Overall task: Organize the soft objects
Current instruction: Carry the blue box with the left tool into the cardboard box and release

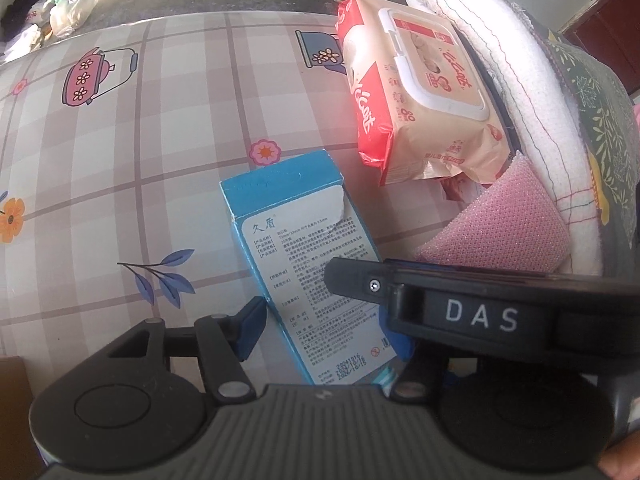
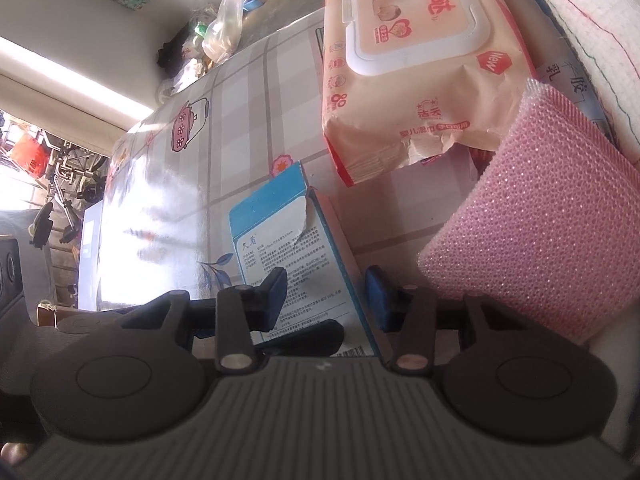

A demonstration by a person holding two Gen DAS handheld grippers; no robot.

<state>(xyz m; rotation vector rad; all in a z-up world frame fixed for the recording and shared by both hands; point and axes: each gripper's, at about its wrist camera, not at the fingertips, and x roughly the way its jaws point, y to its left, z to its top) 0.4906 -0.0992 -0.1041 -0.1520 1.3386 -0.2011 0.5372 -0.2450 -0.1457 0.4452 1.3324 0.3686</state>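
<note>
A blue and white carton stands tilted on the checked tablecloth. My left gripper is shut on its two side edges, blue pads against them. My right gripper comes in from the right and is shut on the same carton, with one pad on the printed face and the other behind it. One of its black fingers crosses the carton's face in the left wrist view. A peach pack of wet wipes and a pink sponge lie just beyond, to the right.
A thick white quilted cloth and a green leaf-patterned fabric curve along the right side, with the sponge leaning against them. Plastic bags and clutter lie on the floor past the table's far edge.
</note>
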